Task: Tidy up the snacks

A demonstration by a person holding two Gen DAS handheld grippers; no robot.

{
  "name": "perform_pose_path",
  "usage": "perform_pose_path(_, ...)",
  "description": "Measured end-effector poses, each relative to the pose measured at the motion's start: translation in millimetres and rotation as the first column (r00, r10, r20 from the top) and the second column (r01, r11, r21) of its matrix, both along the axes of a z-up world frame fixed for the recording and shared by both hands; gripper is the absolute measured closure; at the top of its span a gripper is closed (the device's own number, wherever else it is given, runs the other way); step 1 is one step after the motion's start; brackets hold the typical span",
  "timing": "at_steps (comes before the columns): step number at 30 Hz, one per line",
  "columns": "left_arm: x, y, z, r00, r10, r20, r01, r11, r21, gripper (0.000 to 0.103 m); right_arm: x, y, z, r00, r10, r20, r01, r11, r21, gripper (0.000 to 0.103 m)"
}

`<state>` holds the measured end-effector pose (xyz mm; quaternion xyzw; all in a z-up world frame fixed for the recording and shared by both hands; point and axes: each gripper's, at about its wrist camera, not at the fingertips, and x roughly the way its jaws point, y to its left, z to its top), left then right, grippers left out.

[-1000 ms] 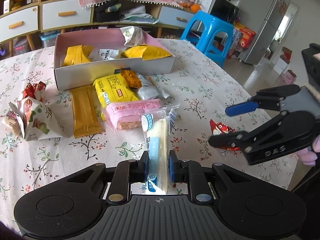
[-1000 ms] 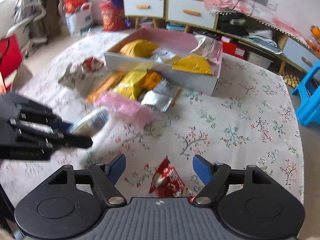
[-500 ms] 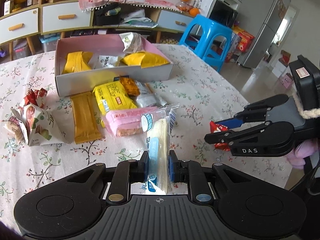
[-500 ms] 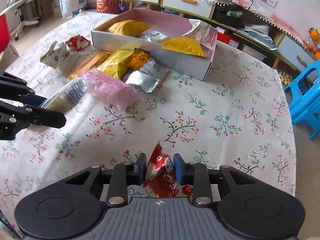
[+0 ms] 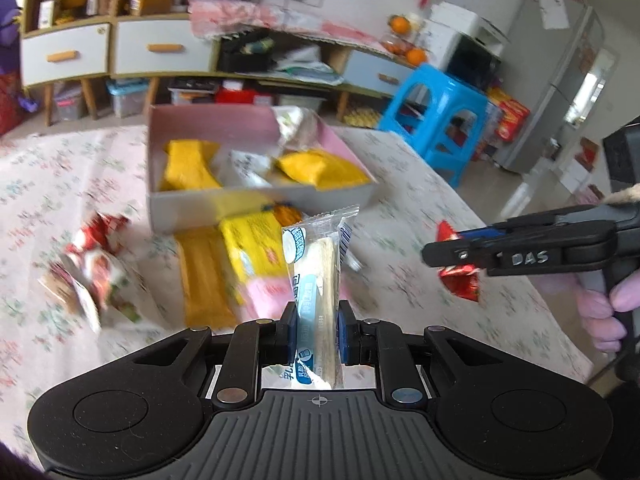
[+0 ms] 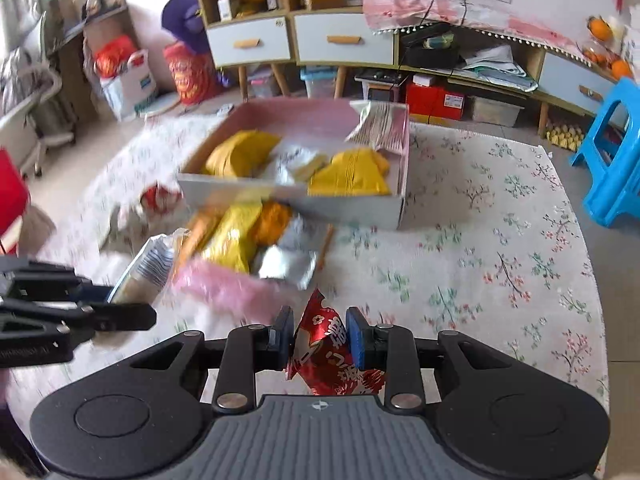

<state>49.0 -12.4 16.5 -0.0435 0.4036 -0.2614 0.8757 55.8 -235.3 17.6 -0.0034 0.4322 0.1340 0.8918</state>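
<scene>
My left gripper (image 5: 318,334) is shut on a long clear snack packet with a blue label (image 5: 318,276) and holds it upright above the table. My right gripper (image 6: 320,336) is shut on a red foil snack packet (image 6: 330,356), lifted off the table; it also shows at the right of the left wrist view (image 5: 458,266). An open box with a pink inside (image 5: 260,200) stands at the back and holds yellow and silver packets (image 5: 320,168). The left gripper appears at the left of the right wrist view (image 6: 132,292).
Loose snacks lie on the floral tablecloth in front of the box: yellow packets (image 5: 248,252), an orange bar (image 5: 200,272), a pink packet (image 6: 224,288), silver packets (image 6: 288,260), red-white packets at the left (image 5: 92,276). A blue stool (image 5: 436,120) stands beyond the table.
Both grippers have risen with their packets and tilted up toward the box. The right gripper closed on the red packet a second ago and has lifted it off the table.
</scene>
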Motion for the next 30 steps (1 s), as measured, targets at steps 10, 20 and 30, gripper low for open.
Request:
perform_pose_path(10,66.3,-0.7,15.8,0.994,0.101,0.039,-0.102,0.994,0.028,0.087,66.2,7.0,21.9,0.997,-0.072,0.002,0.072,0.991,0.112,0.085)
perform_pose_path(20,146.0,-14.2,-4.6,0.985,0.168,0.049,-0.17,0.985,0.036,0.086,149.7,27.8,14.5,0.994,-0.107,0.02,0.103,0.982,0.156,0.09)
perform_pose_path(30,189.6,-23.2,-18.2,0.985,0.152,0.082,-0.158,0.985,0.071,0.086,187.3,23.1,-4.8,0.991,-0.13,0.013,0.127,0.979,0.157,0.09)
